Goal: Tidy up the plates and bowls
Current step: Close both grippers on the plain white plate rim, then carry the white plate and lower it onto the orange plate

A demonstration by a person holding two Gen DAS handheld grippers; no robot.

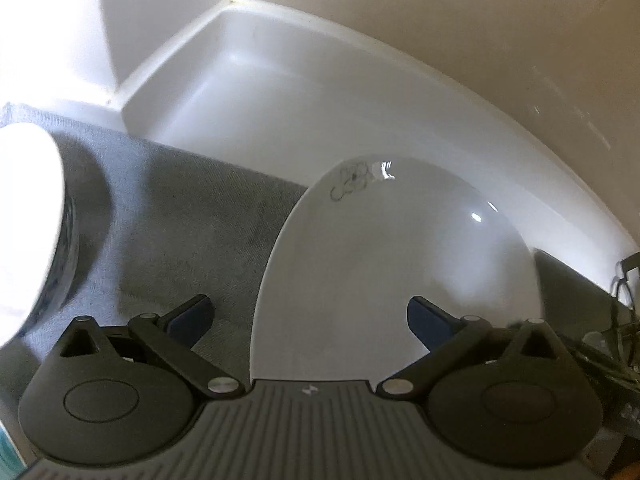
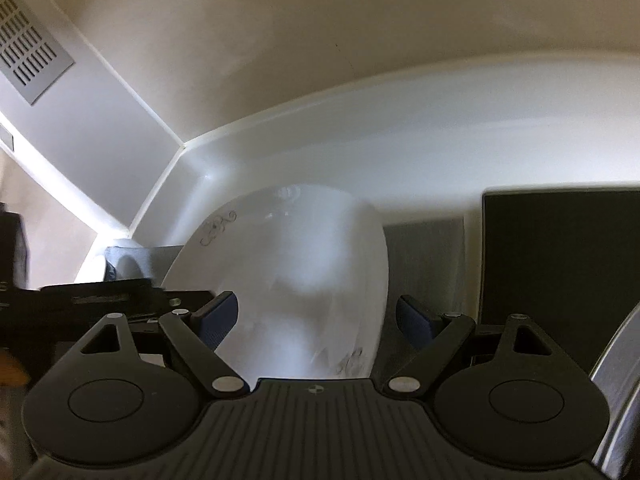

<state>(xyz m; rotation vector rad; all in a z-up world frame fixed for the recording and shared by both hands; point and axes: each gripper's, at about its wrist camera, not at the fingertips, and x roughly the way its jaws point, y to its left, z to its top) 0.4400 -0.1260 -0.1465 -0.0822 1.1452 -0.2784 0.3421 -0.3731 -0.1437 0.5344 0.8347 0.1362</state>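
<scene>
Crockery sits on a grey cloth spread before a white skirting board and pale wall. At the far left of the left wrist view a white bowl lies tipped on its side, blurred and bright. Right of it, the left gripper stands with jaws wide and nothing between the pads; one blue fingertip hangs over bare cloth, the other over a white plate. That plate, with a small scroll drawing near its far rim, lies on the cloth close to the skirting.

Further right, the right gripper is also spread wide and empty, hovering over the same plate, whose near edge runs under its body. Neither gripper touches the plate that I can see.

My guess is that the plate is the piece in hand, with a pickup being lined up. The next move would call for a fingertip slipped under the thin rim, which lies flat and glossy, so a careful low approach seems needed.

Only the left view shows the bowl. Only the right view shows a dark flat panel at the right, a wall vent up left, a second scroll mark at the plate's near rim, and a curved metallic edge at far right that I cannot identify.
</scene>
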